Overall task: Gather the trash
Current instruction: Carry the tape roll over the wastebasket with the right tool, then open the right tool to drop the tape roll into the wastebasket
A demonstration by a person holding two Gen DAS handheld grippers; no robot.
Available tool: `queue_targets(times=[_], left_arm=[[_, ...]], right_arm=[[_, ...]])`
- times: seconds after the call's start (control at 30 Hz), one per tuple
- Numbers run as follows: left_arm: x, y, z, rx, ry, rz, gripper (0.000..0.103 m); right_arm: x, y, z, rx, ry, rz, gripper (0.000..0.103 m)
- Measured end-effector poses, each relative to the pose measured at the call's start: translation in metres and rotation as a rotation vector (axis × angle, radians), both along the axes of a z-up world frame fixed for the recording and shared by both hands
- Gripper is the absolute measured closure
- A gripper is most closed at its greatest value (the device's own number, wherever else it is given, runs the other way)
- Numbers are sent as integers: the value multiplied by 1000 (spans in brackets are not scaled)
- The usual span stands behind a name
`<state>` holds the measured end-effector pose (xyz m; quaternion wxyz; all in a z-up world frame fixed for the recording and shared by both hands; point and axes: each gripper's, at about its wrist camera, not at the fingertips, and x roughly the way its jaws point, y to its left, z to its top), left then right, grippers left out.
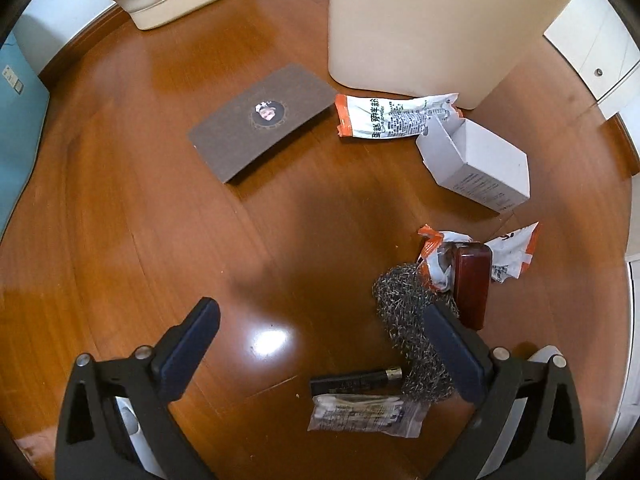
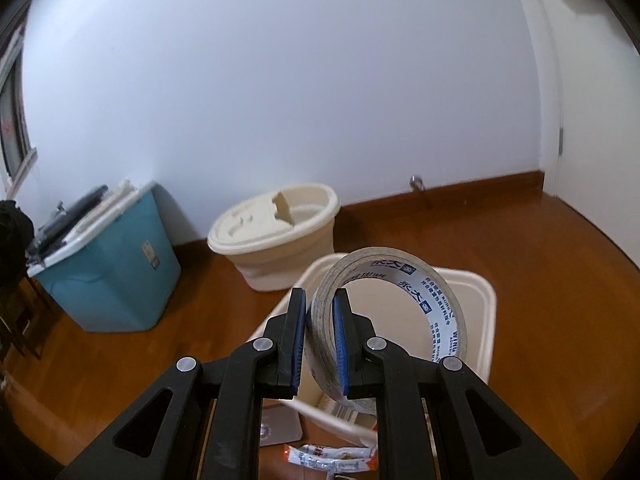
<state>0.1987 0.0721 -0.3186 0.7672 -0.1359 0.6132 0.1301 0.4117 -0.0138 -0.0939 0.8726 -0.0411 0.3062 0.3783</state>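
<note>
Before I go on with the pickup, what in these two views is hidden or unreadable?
- Inside of the bin, right wrist view: the tape roll and right gripper block it.
- Steel wool, left wrist view: partly behind a finger of the open left gripper.
- Small print on the white box, left wrist view: too small to read.
- Lower wrapper, left wrist view: partly covered by the red-brown block.

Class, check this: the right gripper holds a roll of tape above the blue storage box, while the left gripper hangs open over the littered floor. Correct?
Not quite. The right gripper holds the roll of tape above the cream bin, as the right wrist view shows; the blue storage box stands apart. The rest is right.
</note>
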Motion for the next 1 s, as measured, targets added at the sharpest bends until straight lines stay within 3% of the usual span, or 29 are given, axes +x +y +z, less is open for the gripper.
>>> queue_targets(times=[0.23,0.57,0.67,0.73,0.9,1.0], left_arm=[[-1,-5,-7,1,18,-28,0],[-8,-5,-15,-10,46,-25,0],[-8,-5,-14,-6,41,-29,0],[-7,-5,-13,-4,41,-34,0],[-8,-2,-17,-11,51,-21,0],[-15,6,-22,-15,66,5,0]], right_arm=[[37,38,-46,-88,108,13,89],[56,49,-94,-164,206,-17,85],[60,47,-98,-171,223,-42,60],[56,43,-92,-144,194,-53,32],[30,25,-71,-114,125,-40,30],[-14,-7,-58,-66,78,-5,29]])
